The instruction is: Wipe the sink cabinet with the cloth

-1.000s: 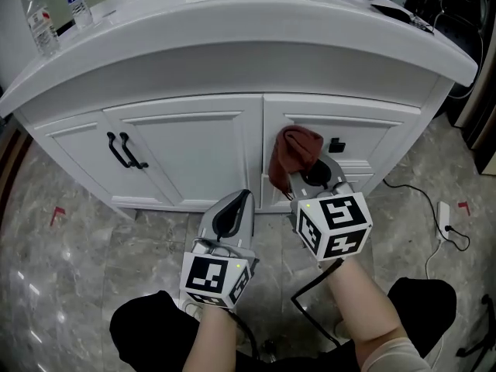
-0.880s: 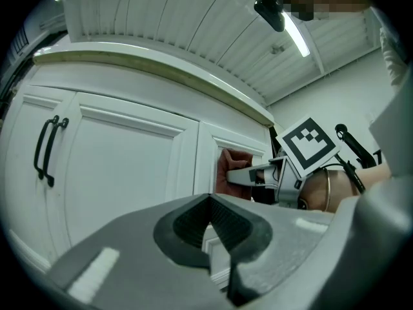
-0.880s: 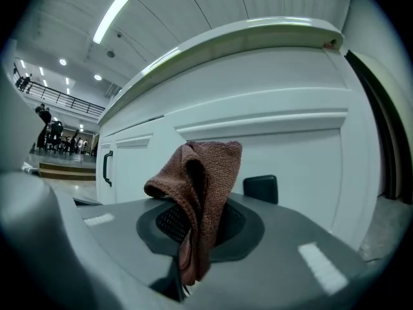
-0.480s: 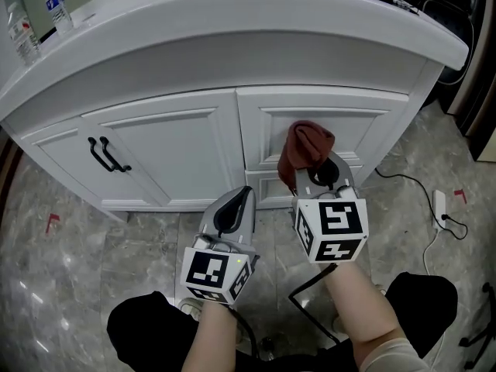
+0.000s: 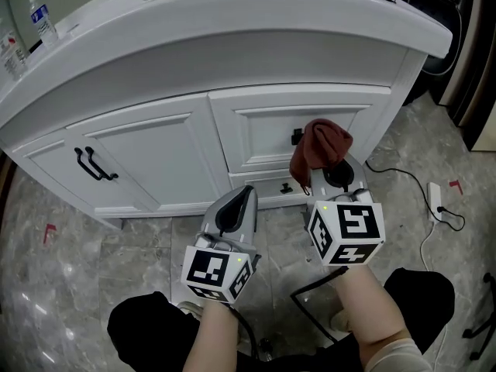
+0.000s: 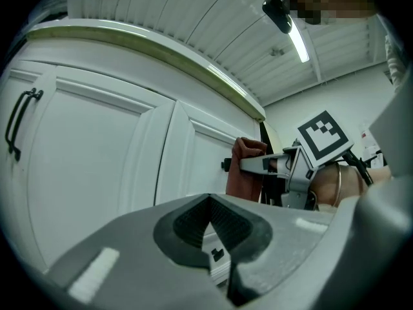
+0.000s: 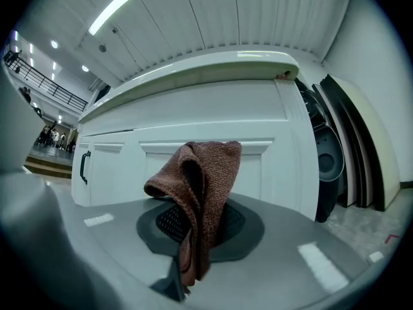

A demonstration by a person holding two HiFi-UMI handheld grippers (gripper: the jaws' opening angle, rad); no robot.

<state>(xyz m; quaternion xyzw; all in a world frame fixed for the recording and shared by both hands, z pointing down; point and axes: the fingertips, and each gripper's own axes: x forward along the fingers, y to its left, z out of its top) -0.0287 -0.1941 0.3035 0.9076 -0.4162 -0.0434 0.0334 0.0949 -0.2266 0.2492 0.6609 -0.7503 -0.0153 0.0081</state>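
Observation:
The white sink cabinet (image 5: 256, 122) fills the head view, with a curved countertop above its panelled fronts. A reddish-brown cloth (image 5: 322, 149) hangs bunched from my right gripper (image 5: 332, 170), which is shut on it right at the right-hand drawer front, just right of a black knob (image 5: 297, 136). In the right gripper view the cloth (image 7: 203, 186) droops over the closed jaws before the cabinet (image 7: 213, 118). My left gripper (image 5: 237, 200) is shut and empty, held lower and further left, short of the cabinet. From the left gripper view, the cloth (image 6: 246, 173) shows beside the cabinet.
Black door handles (image 5: 93, 165) sit on the left doors. Water bottles (image 5: 43, 18) stand on the countertop's left end. A cable and white power strip (image 5: 434, 198) lie on the grey marble floor at right. A dark appliance (image 7: 339, 147) stands beside the cabinet's right end.
My right gripper has carried the cloth rightward across the drawer front, from left of the black knob to right of it. The left gripper has stayed shut and low.

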